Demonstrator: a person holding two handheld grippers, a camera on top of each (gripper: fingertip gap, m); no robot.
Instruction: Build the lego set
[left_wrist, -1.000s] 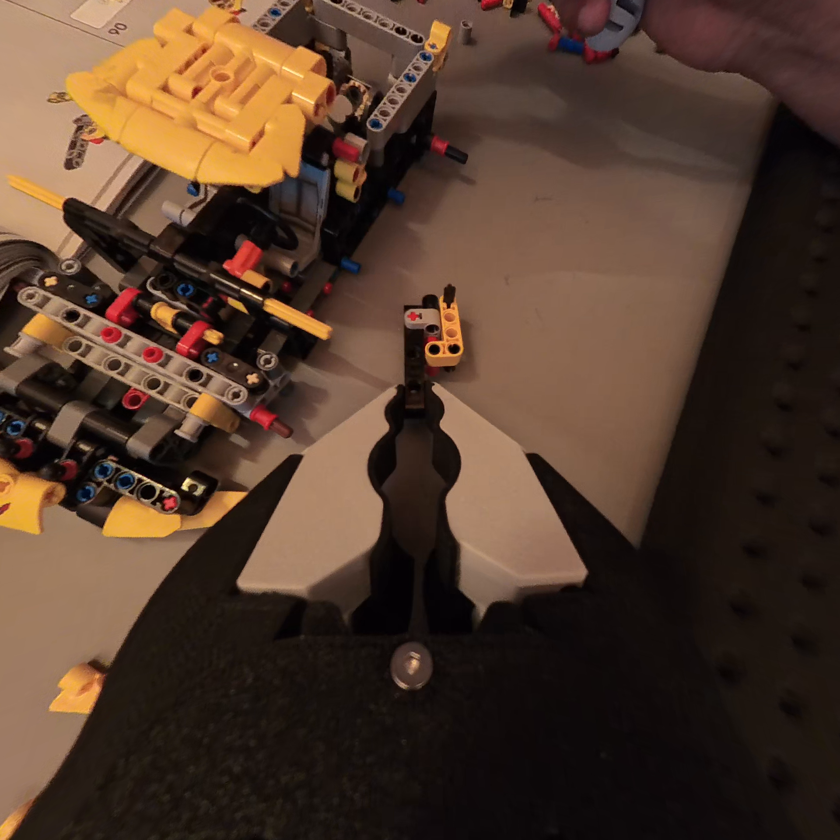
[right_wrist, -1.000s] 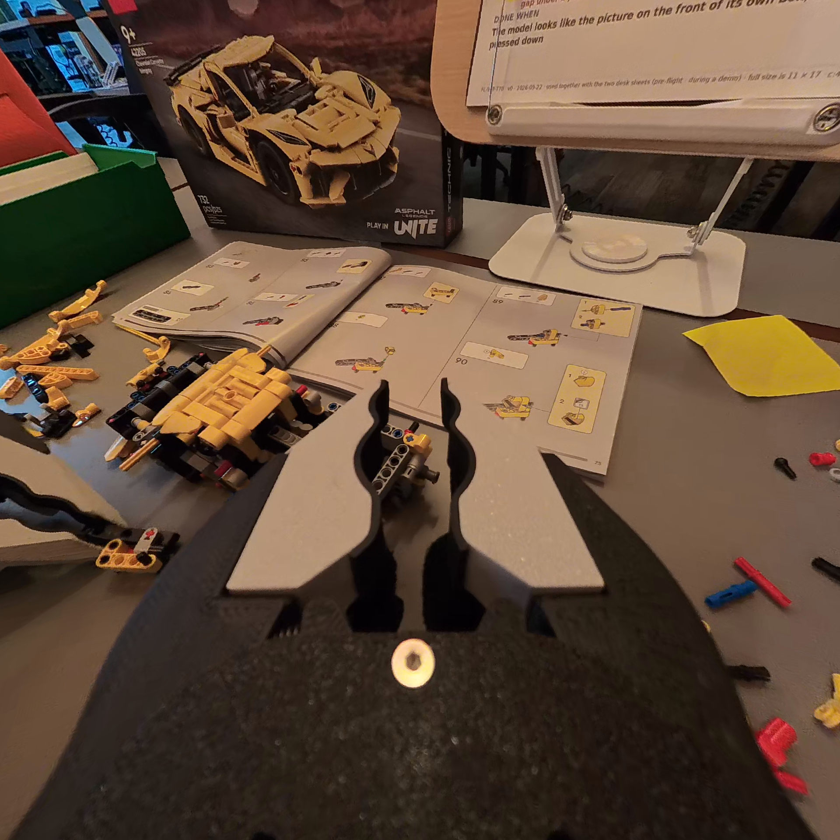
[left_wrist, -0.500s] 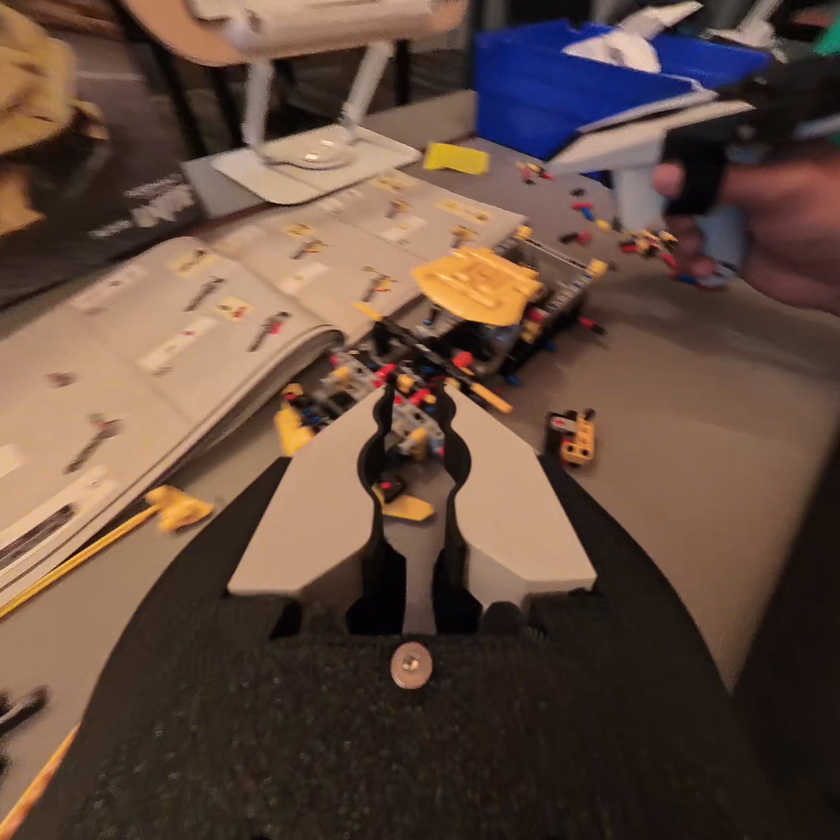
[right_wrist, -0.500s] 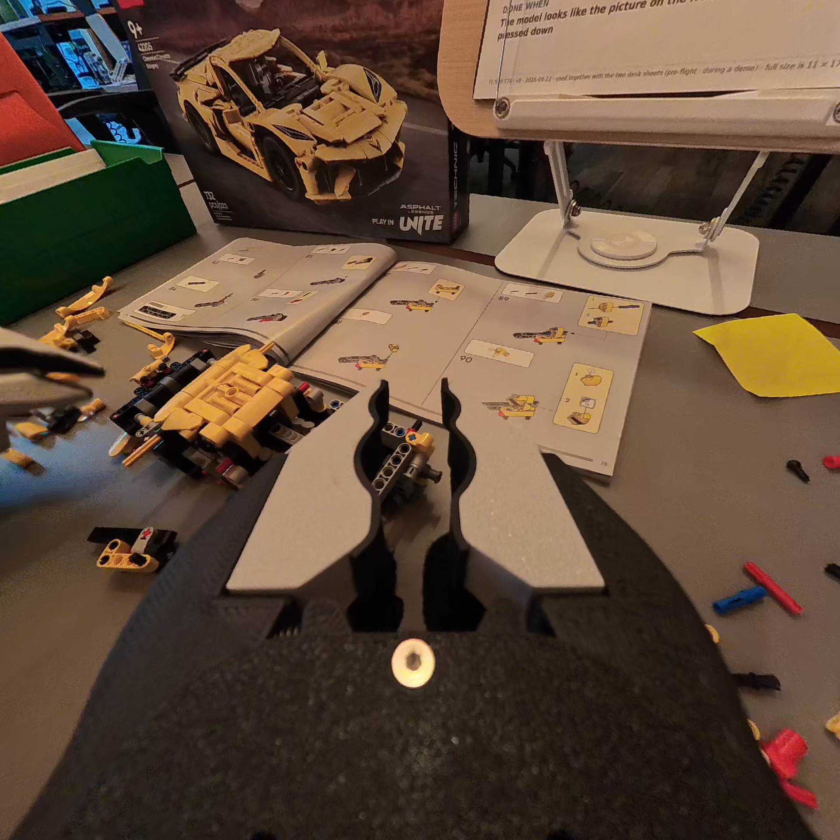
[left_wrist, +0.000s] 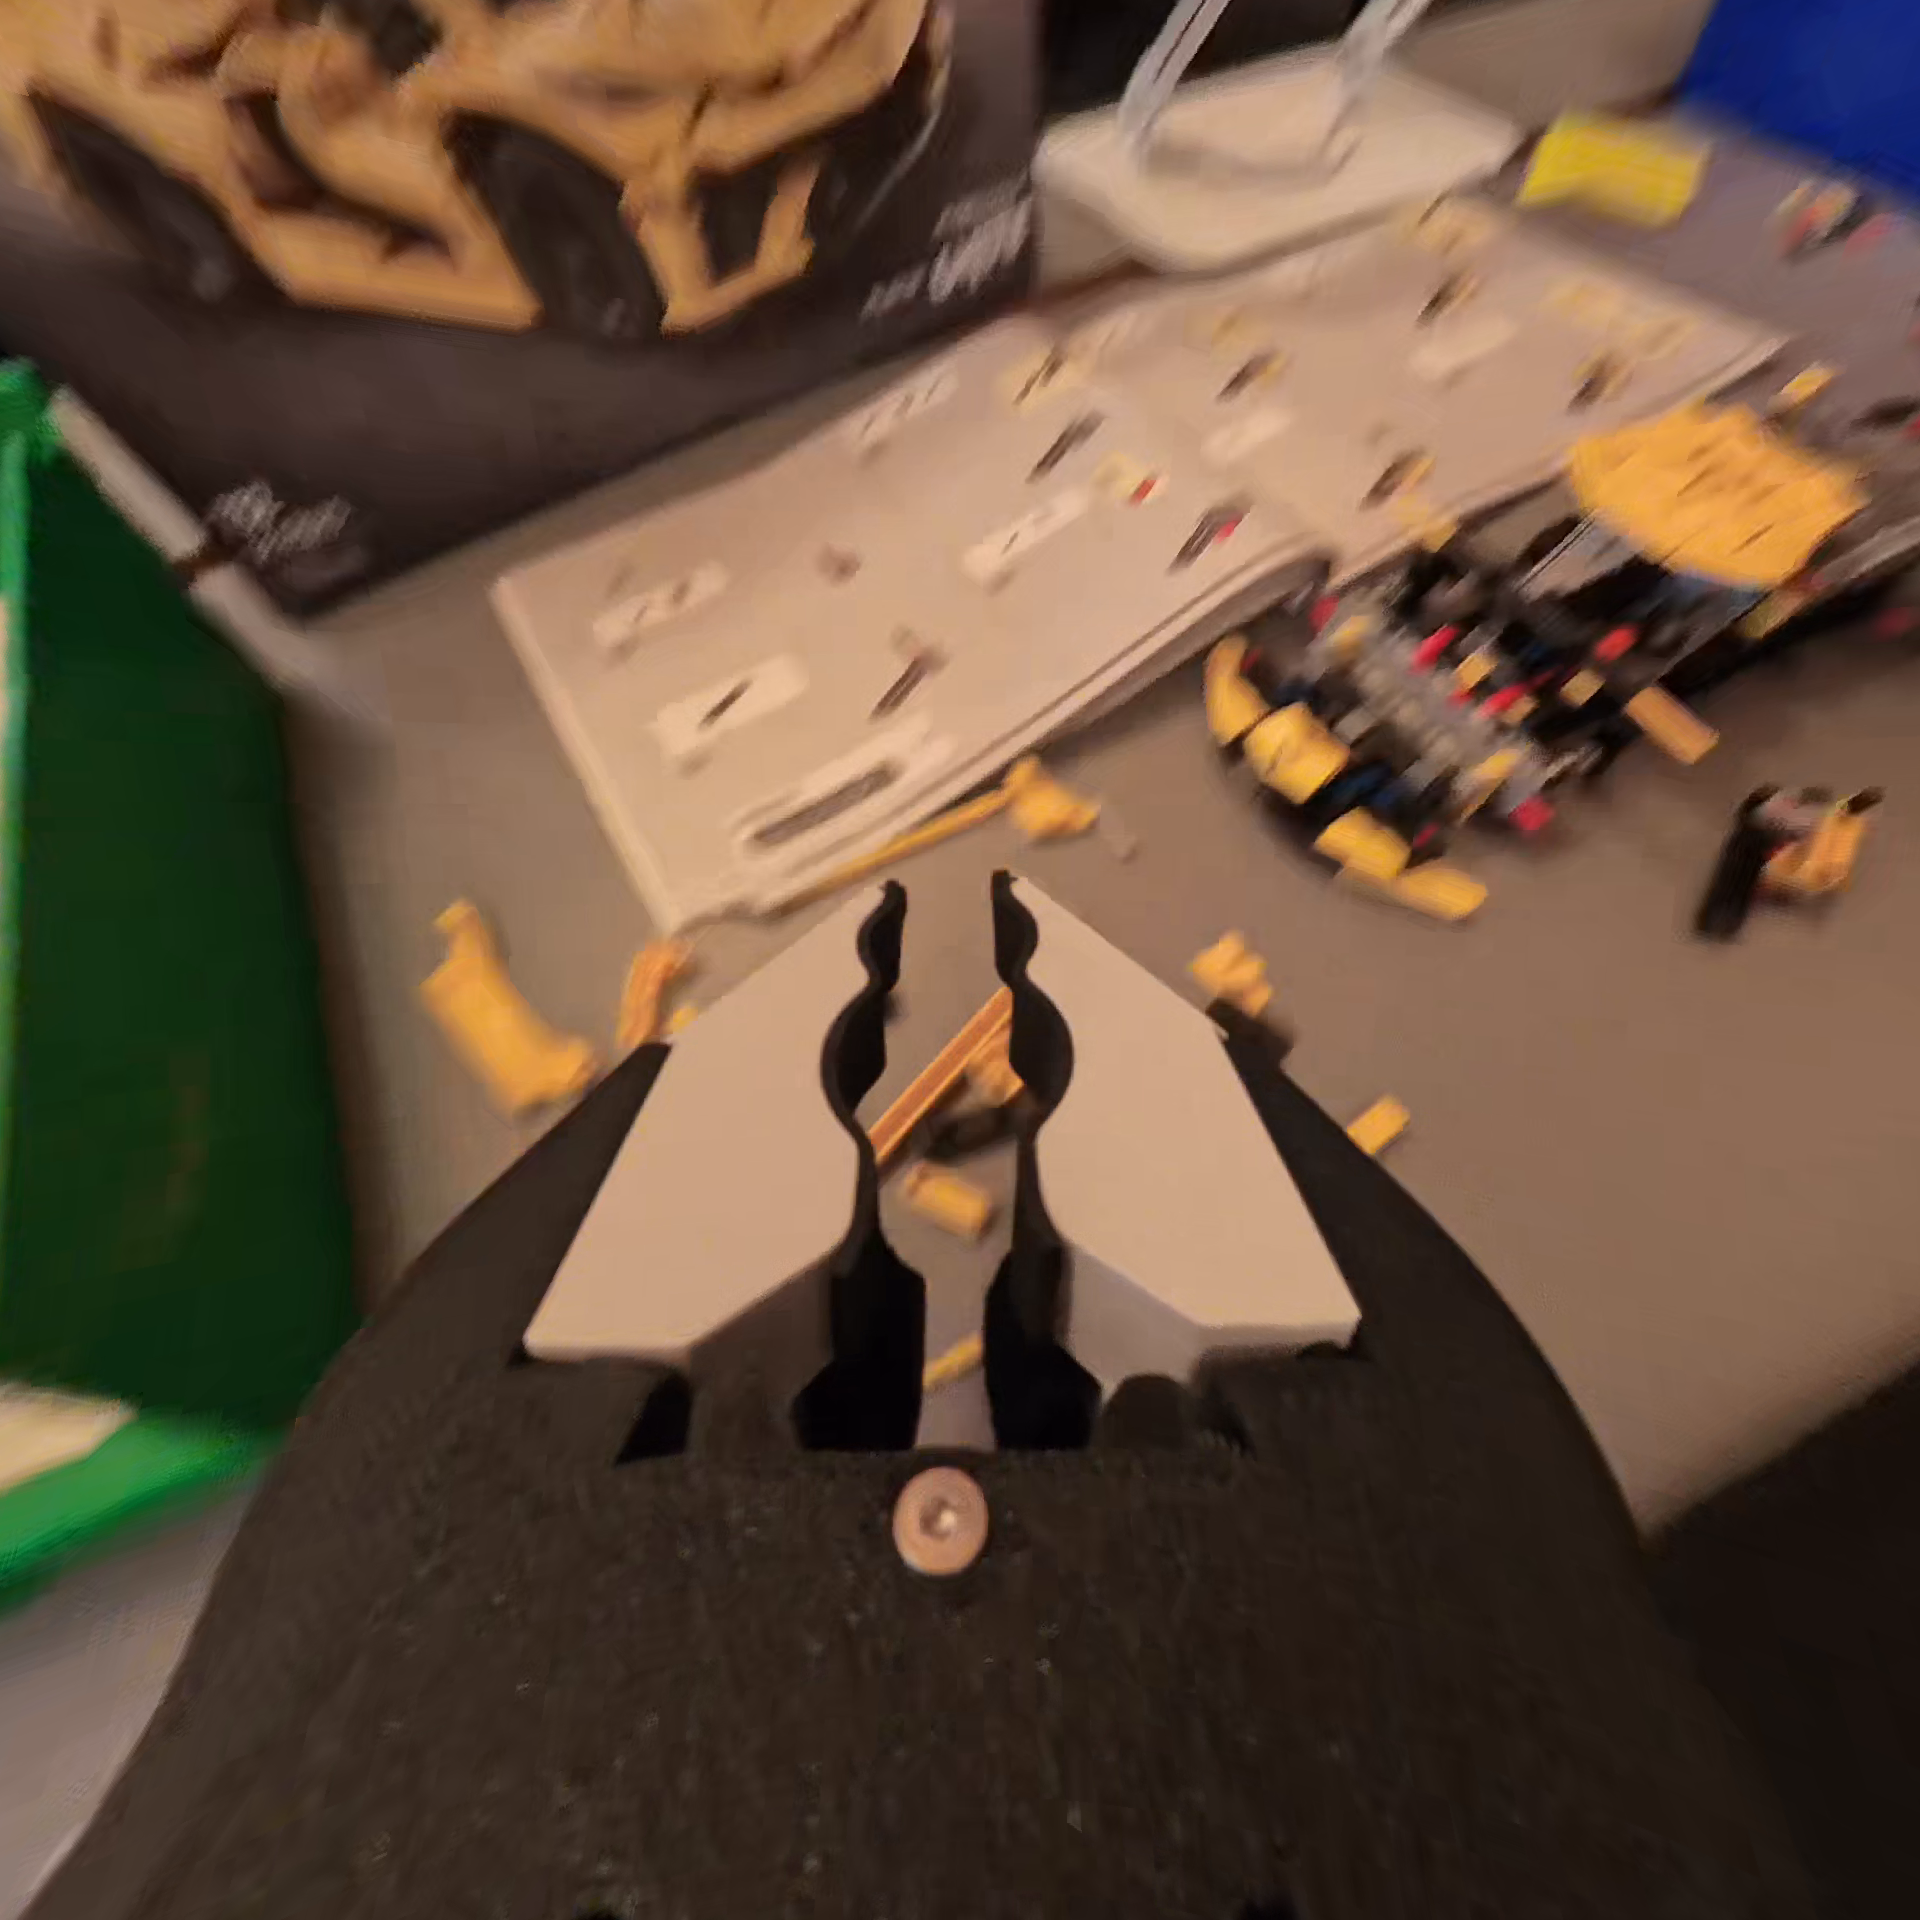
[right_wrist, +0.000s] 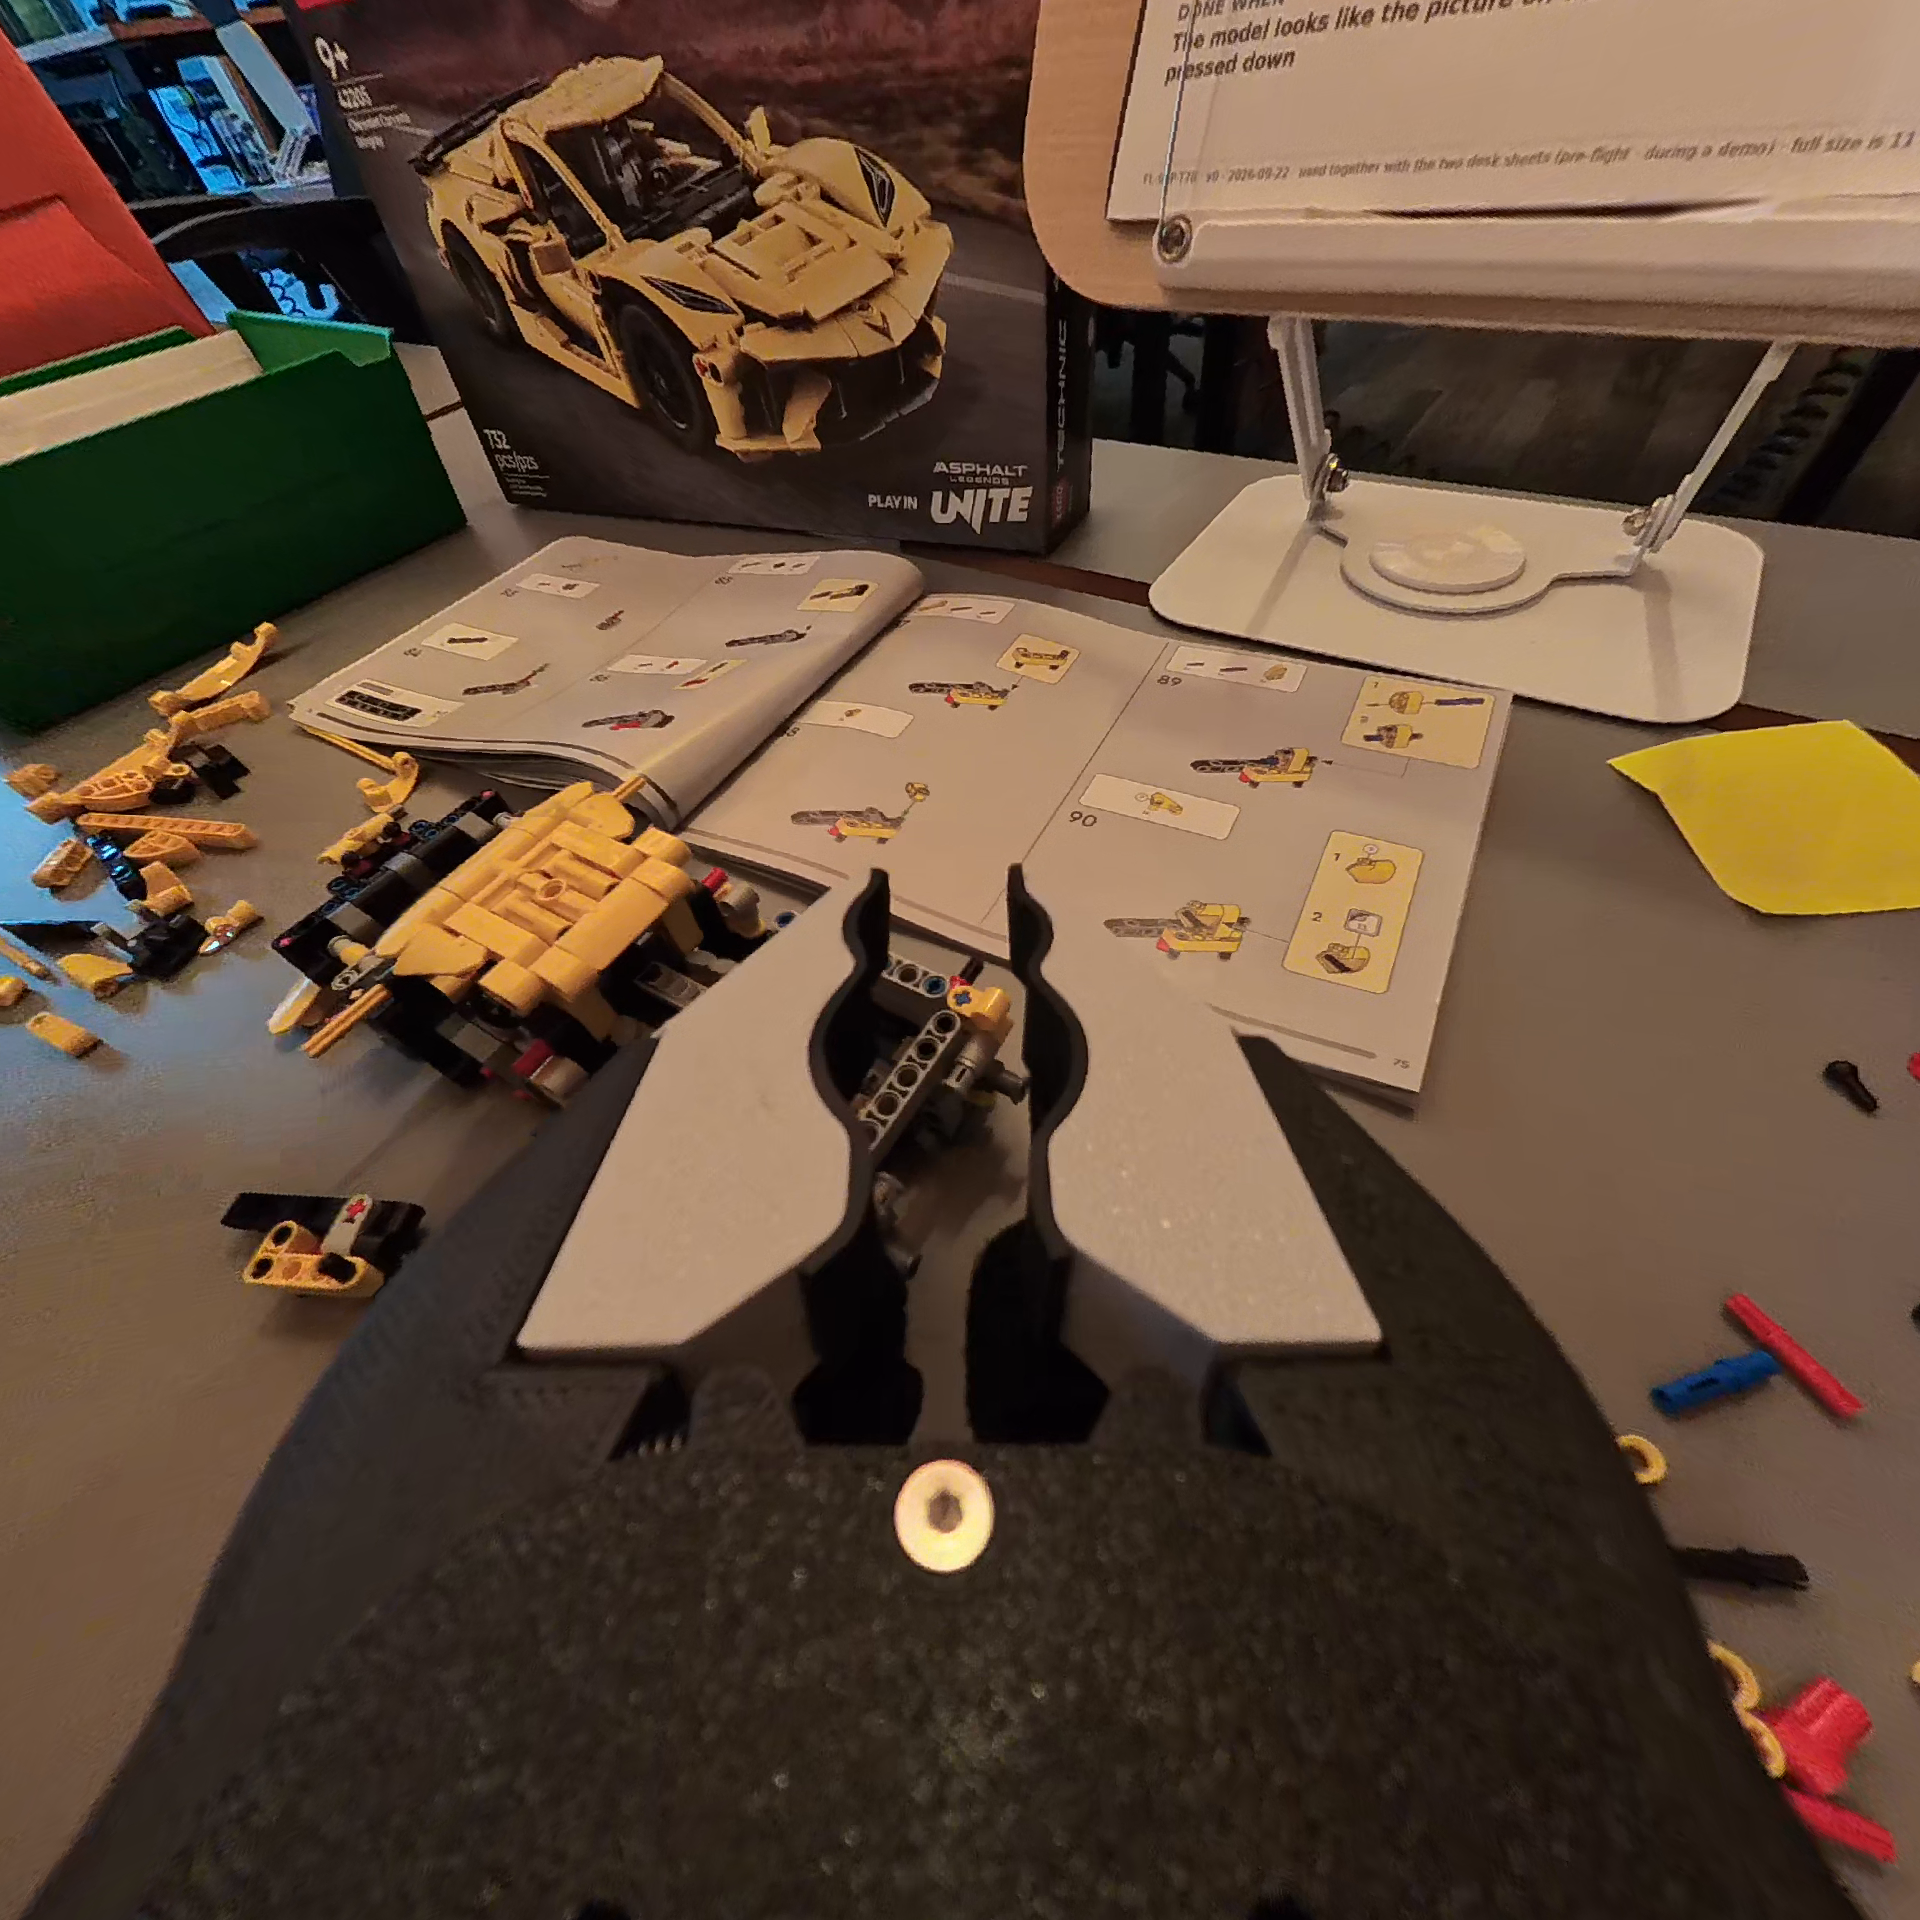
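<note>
jaws: left gripper (left_wrist: 943, 896) and right gripper (right_wrist: 948, 891) both parted, empty | car chassis (right_wrist: 499, 935) on counter (right_wrist: 156, 1403), touching instruction booklet (right_wrist: 935, 748) | risk: blurred left view, loose yellow parts (left_wrist: 499, 1023) get scattered

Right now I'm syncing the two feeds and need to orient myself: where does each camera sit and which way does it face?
Left wrist view: on the left gripper, jaws open and empty, aimed down over loose yellow pieces toward the green bin; heavily blurred.
Right wrist view: on the right gripper, jaws open, facing the partly built car and the set box.
Shared: the open instruction booklet, car, box and bin.
</note>
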